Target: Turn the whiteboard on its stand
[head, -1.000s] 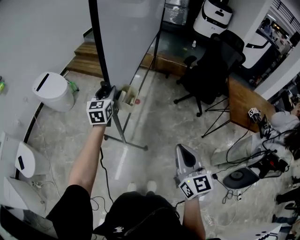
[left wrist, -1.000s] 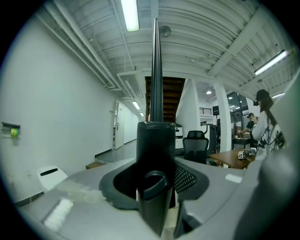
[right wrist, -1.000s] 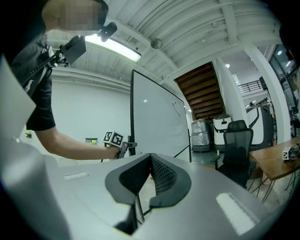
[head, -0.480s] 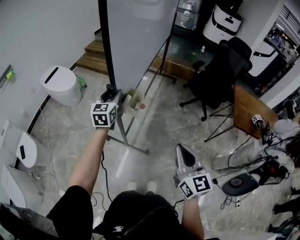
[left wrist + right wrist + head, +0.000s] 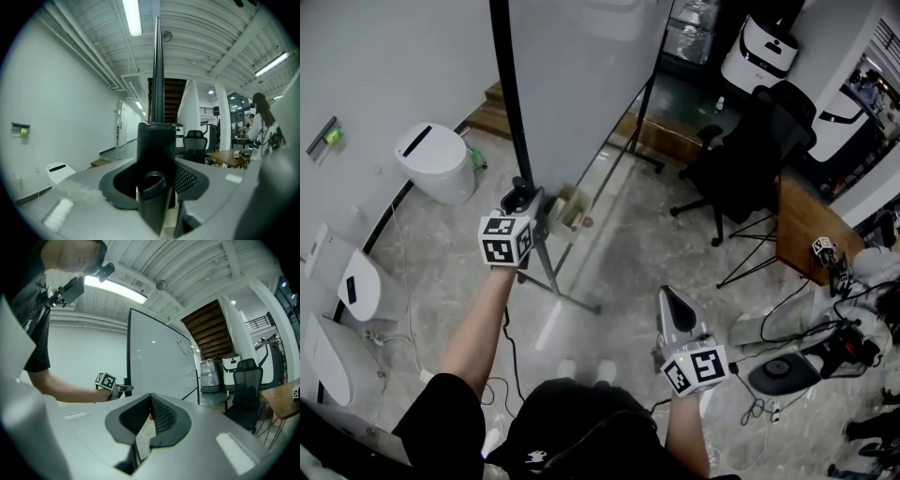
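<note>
The tall white whiteboard [image 5: 581, 84], a glossy flat panel, stands directly ahead of the left tongs [image 5: 522, 197]. It sits on a grey tubular metal stand [image 5: 551, 274] whose legs splay on the floor just below them. The panel looks stiff, broad and smooth, so pads would likely slip on its face and the sensible hold is the rim. That is where the left tongs are: clenched low on the black upright rail [image 5: 508, 94] at the board's near edge, the rail filling the gap between the jaws in the left gripper view. I judge the board heavy to start and liable to swing on once moving. If it pivots about its middle, an edge grip gives good leverage, though the light stand might shift under a hard push. The right tongs [image 5: 671, 302] hang well back and to the right, jaws brought together on nothing. A black office chair [image 5: 750, 155] stands beyond them; a white lidded bin [image 5: 436, 161] sits left of the left tongs.
</note>
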A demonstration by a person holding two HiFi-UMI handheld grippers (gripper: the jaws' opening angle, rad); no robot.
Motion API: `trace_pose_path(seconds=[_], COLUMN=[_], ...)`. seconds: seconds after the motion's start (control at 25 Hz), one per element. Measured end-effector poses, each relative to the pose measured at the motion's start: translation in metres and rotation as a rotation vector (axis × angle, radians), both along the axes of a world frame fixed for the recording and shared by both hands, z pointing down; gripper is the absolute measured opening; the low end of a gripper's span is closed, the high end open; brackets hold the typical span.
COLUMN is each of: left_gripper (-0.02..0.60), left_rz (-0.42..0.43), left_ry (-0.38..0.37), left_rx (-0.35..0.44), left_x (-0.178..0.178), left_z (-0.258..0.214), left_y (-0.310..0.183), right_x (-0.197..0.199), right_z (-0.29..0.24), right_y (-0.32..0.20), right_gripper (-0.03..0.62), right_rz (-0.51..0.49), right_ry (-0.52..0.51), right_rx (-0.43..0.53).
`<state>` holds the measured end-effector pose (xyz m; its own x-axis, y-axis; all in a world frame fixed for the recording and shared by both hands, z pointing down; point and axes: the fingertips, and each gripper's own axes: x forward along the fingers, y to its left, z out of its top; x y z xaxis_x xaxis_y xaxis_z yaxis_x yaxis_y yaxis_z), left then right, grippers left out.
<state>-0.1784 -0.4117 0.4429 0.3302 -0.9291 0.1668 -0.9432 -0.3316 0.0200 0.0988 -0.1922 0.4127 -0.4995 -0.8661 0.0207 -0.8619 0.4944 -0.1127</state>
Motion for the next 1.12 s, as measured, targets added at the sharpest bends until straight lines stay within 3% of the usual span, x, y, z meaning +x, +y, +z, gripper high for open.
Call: trace_pose_path(seconds=[0.56, 0.88, 1.12], left_gripper=[0.187, 0.256, 0.258], left_rz=[-0.001, -0.011, -0.031], left_ry=[-0.027, -0.044, -0.011], left_rx=[0.025, 0.024, 0.052], left_x=[-0.007, -0.009, -0.011], left_z=[0.002, 0.002, -0.010], left_y=[0.015, 0.027, 0.051], right_x=[-0.007, -0.007, -0.006], right_z=[-0.005, -0.008, -0.009], right_y=[-0.002, -0.001, -0.001], right_gripper=[0.009, 0.009, 0.009], right_rz=[-0.046, -0.081, -0.107], right_ry=[-0.008, -0.011, -0.015], right_rx=[0.023, 0.037, 0.040])
